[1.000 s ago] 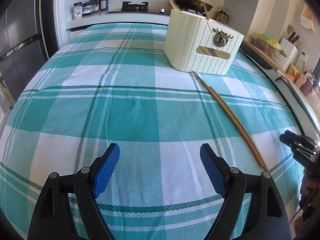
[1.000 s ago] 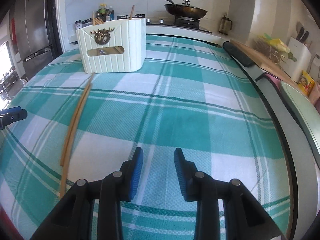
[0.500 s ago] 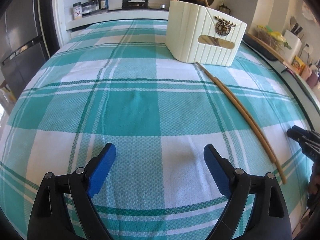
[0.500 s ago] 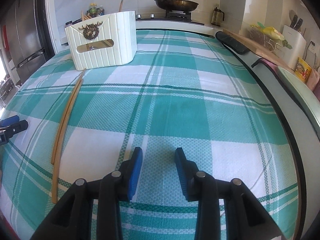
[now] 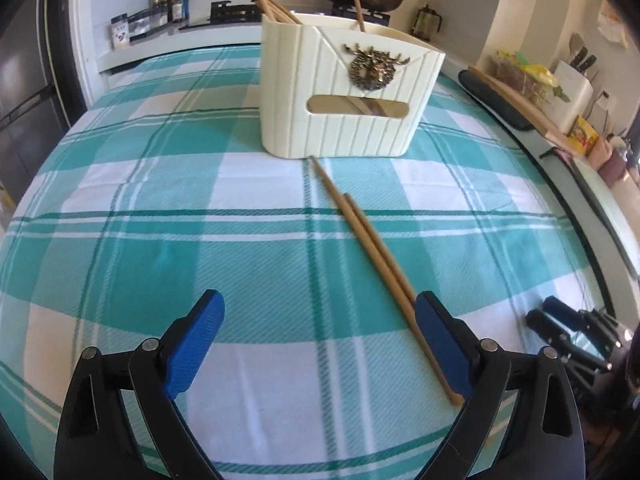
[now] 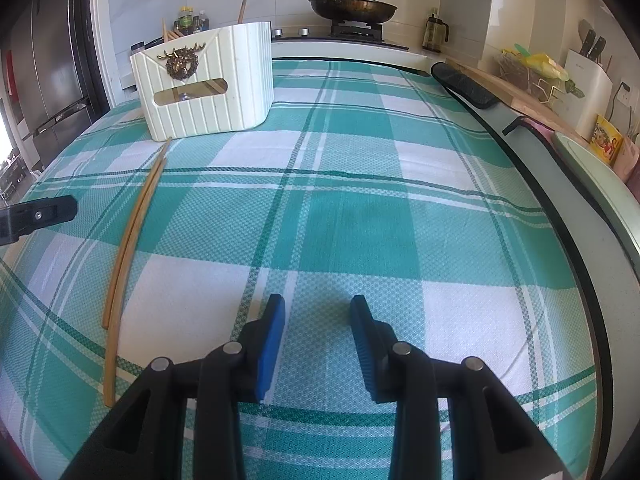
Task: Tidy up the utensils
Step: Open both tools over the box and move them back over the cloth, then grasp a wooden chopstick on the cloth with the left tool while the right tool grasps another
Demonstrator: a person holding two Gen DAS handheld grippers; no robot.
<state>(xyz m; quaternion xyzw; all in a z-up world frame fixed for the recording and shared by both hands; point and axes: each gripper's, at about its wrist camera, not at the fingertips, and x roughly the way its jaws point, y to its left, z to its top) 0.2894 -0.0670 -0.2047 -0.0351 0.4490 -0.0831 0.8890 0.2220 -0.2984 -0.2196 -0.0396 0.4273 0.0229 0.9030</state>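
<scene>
Two wooden chopsticks lie side by side on the teal checked cloth, running from the cream utensil holder toward me; they also show in the right wrist view. The holder has several chopsticks standing in it. My left gripper is open wide and empty, its right finger over the chopsticks' near ends. My right gripper is partly open and empty, over the cloth to the right of the chopsticks. It shows at the right edge of the left wrist view.
The table's right edge borders a counter with a knife block and a dark pad. A stove with a pan and bottles stand behind the table. A fridge is at the left.
My left gripper has moved right and forward, bringing the chopsticks between its fingers' span. The right gripper has shifted slightly and kept its opening.
</scene>
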